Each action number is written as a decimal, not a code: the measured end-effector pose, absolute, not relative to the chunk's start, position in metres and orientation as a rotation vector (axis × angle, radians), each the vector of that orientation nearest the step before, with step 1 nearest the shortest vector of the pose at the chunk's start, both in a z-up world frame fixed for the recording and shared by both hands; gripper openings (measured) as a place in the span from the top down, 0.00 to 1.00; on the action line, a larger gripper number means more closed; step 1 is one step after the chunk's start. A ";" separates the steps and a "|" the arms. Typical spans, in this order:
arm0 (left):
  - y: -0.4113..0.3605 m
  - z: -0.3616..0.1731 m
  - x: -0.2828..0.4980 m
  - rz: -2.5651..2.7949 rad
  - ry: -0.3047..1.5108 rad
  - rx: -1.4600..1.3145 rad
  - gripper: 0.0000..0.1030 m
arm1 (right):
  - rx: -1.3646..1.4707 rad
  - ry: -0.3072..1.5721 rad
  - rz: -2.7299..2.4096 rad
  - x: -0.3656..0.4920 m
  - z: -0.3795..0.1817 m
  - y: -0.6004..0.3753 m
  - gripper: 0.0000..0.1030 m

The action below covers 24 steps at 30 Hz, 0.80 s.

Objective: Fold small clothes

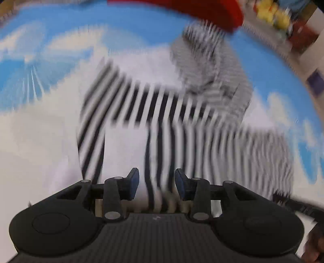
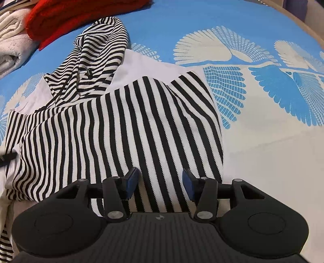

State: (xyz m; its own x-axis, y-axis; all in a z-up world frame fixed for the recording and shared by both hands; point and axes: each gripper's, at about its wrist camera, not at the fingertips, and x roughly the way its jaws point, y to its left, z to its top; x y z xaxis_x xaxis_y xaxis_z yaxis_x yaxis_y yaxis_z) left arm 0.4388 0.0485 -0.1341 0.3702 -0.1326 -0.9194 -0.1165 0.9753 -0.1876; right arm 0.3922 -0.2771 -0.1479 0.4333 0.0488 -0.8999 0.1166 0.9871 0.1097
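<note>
The striped top [image 2: 113, 125] lies half folded on the bed [image 2: 263, 141], its sleeves still bunched. Both the left gripper [image 1: 157, 183] and the right gripper [image 2: 160, 183] are released, with cloth between their jaws but not pinched.

Blue bedspread [image 2: 182, 18] with white feather print

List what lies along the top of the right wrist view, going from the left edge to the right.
White folded towel → red garment → bunched end of the black-and-white striped garment → white fan print on the blue bedsheet.
</note>
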 end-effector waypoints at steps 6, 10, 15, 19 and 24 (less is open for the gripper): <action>0.042 -0.125 0.438 0.015 1.147 -0.213 0.58 | 0.169 1.107 -0.046 0.391 -0.143 -0.279 0.51; 0.037 -0.117 0.436 0.036 1.123 -0.203 0.58 | 0.163 1.091 -0.055 0.388 -0.137 -0.282 0.51; 0.033 -0.097 0.429 0.059 1.065 -0.173 0.57 | 0.170 1.073 -0.048 0.384 -0.127 -0.284 0.51; 0.031 -0.082 0.424 0.074 1.018 -0.161 0.57 | 0.173 1.057 -0.042 0.376 -0.118 -0.287 0.51; 0.022 -0.060 0.415 0.088 0.947 -0.111 0.57 | 0.170 1.044 -0.032 0.365 -0.110 -0.292 0.51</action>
